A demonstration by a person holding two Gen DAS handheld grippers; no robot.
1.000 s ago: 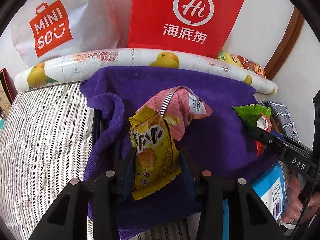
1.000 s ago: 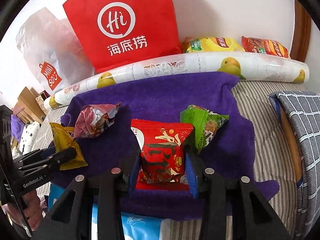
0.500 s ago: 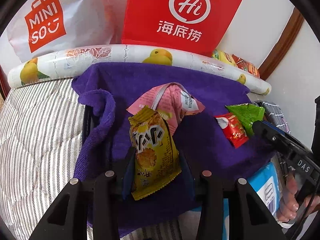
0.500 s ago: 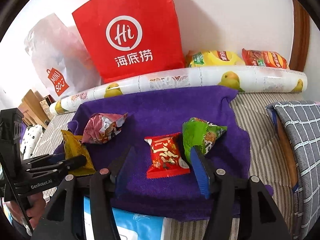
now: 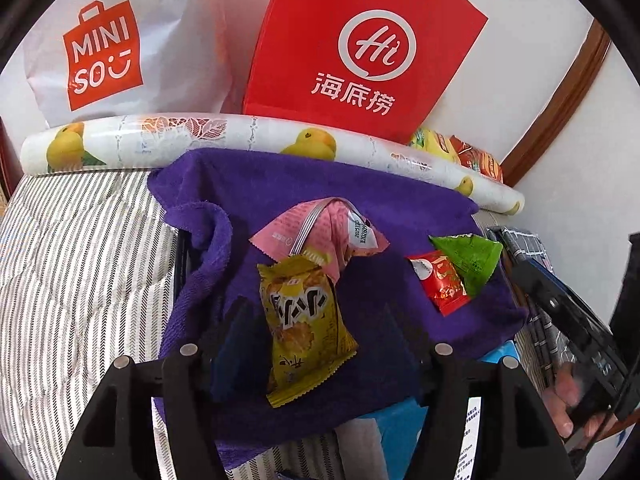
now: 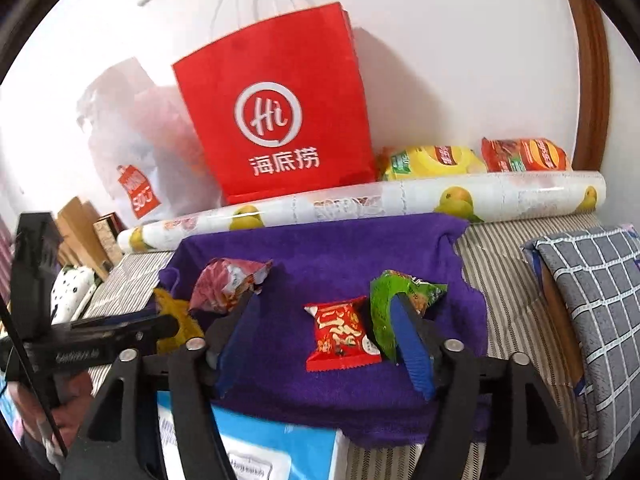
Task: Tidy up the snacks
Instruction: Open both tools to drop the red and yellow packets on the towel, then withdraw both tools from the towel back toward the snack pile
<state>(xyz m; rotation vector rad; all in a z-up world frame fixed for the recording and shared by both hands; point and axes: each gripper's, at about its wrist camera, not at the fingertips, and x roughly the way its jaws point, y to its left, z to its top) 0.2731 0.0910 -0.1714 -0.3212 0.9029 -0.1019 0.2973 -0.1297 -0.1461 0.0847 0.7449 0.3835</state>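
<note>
1. Both grippers have just been opening: a second ago the left gripper [image 5: 312, 344] clamped the yellow pack [image 5: 304, 324] and the right gripper [image 6: 324, 344] clamped the red pack [image 6: 340, 336]; now each pack lies loose on the purple towel [image 5: 280, 192] between spread fingers.
2. Left jaws stand released, with a gap on either side of the yellow pack, which lies lengthwise between them, its top edge touching the pink pack [image 5: 324, 228] behind it.
3. Right jaws stand released too; the red pack lies flat between them, clear of both pads.
4. Green pack [image 6: 400, 300] sits just right of the red one, touching it, and the right finger's blue pad [image 6: 412, 352] crosses in front of its lower part.
5. In the right view the pink pack rests at the towel's left side, the yellow one partly hidden behind the left gripper.
6. Towel covers a blue-and-white box [image 6: 276, 448] on striped bedding [image 5: 80, 264].
7. Behind the towel lies a fruit-print roll [image 6: 400, 200]; past it stand a red bag [image 6: 276, 120] and a white bag [image 5: 108, 52] against the wall.
8. Two more packs, yellow and red, lie behind the roll at right.
</note>
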